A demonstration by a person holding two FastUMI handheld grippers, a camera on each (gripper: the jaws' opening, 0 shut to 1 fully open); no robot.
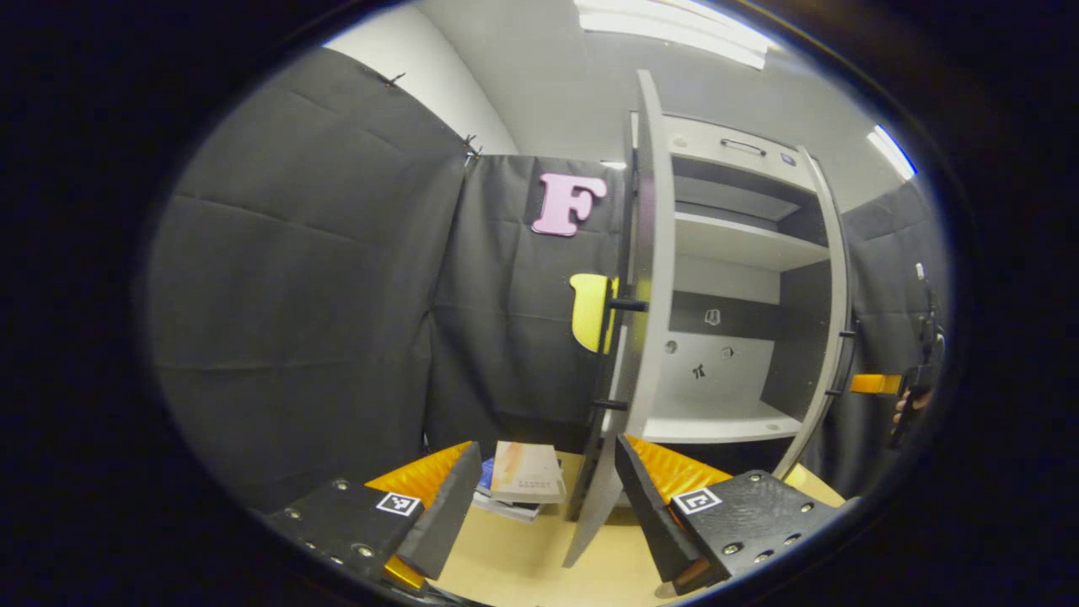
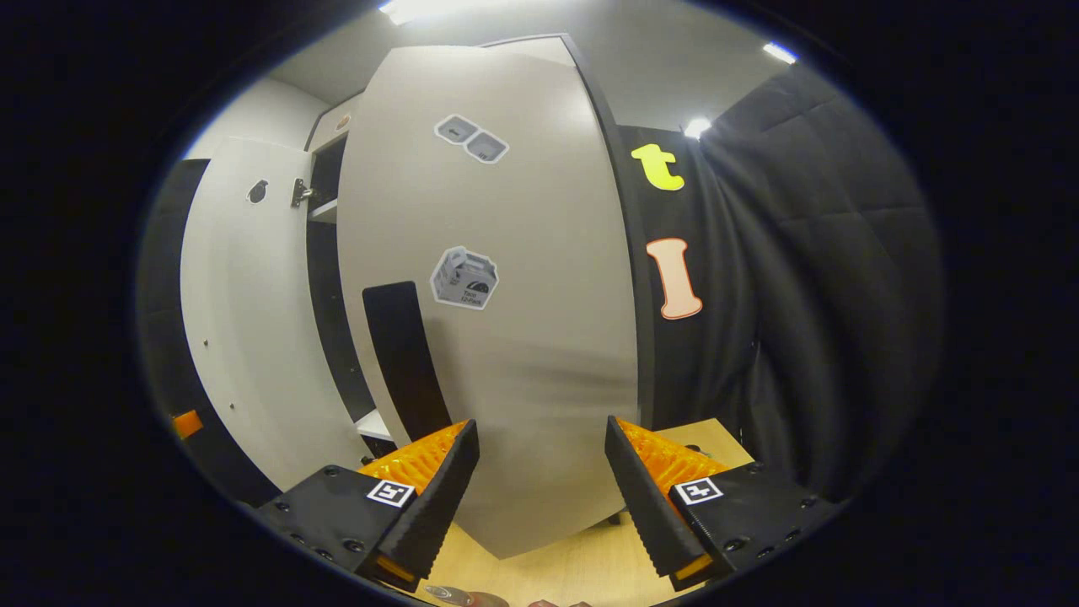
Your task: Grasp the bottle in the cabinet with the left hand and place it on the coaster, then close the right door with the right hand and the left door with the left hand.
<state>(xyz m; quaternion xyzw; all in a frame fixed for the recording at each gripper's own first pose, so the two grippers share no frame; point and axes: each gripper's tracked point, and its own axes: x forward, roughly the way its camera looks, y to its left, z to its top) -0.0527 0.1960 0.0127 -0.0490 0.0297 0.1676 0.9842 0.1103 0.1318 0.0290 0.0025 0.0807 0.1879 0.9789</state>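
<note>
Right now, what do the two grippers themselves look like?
Both look alike. The left gripper has two black wedge-shaped fingers with ribbed orange backing, bolted to flat black plates. Each plate carries a small square black-and-white marker and silver screw heads. The right gripper is the same build, and its black pads show a fine ribbed texture along the inner edge. No cables are visible.

left gripper view looks from the table at the open cabinet (image 1: 733, 287), at two o'clock; right gripper view faces its right door (image 2: 497, 278) close, dead ahead.
</note>
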